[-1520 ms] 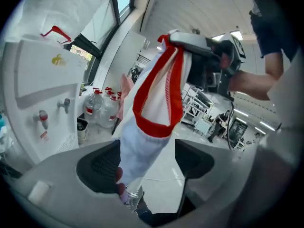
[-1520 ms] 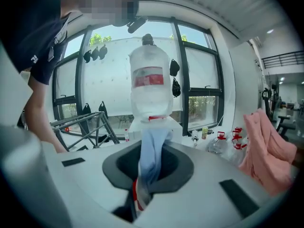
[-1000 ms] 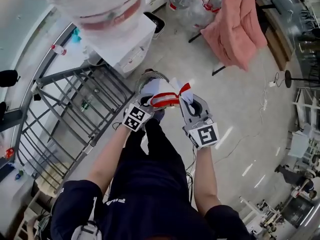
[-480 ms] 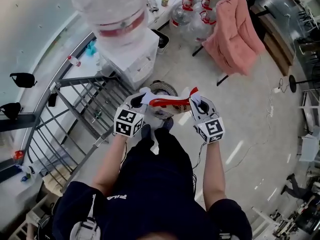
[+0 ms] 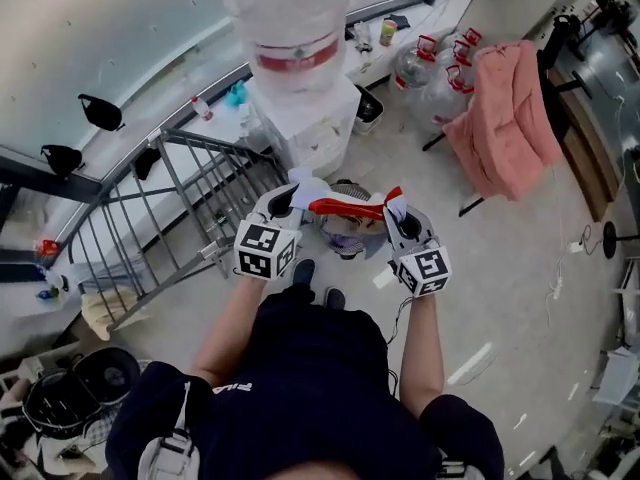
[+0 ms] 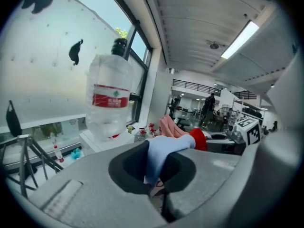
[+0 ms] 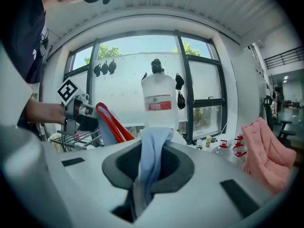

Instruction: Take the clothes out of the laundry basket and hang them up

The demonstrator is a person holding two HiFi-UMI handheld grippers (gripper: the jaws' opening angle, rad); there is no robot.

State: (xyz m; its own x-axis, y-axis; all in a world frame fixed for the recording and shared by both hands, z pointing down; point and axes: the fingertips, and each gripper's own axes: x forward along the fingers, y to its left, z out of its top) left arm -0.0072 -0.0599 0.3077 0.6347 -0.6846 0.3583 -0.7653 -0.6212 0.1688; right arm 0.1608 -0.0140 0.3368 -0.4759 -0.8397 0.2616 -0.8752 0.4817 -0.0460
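Between the two hand-held grippers, out in front of the person and above the floor (image 5: pixel 500 268), a garment (image 5: pixel 345 206) is held stretched from side to side. It is recorded as pale blue to white cloth, with a bright red band along the taut span and a red tip close to the right end. The left hand-held gripper (image 5: pixel 292 196) is closed tight on a pale blue fold at one end. This is confirmed in the left gripper view, where the cloth rises out of the notch between the jaws and the red part is seen beyond it. The right hand-held gripper (image 5: pixel 393 208) is likewise clamped on a pale blue strip, which is pinched in the narrow slit between its jaws in the right gripper view. The kind of garment cannot be established: only the stretched edge is seen, and the rest is bunched or covered by the grippers. A laundry basket (image 5: pixel 354 183) is noted on the floor directly beneath, but most of it is hidden by the garment and both grippers; some purplish cloth is made out inside it. A metal drying rack (image 5: pixel 190 208) stands at the person's left. A pink cloth (image 5: pixel 510 118) is draped over a support that is largely covered by it.
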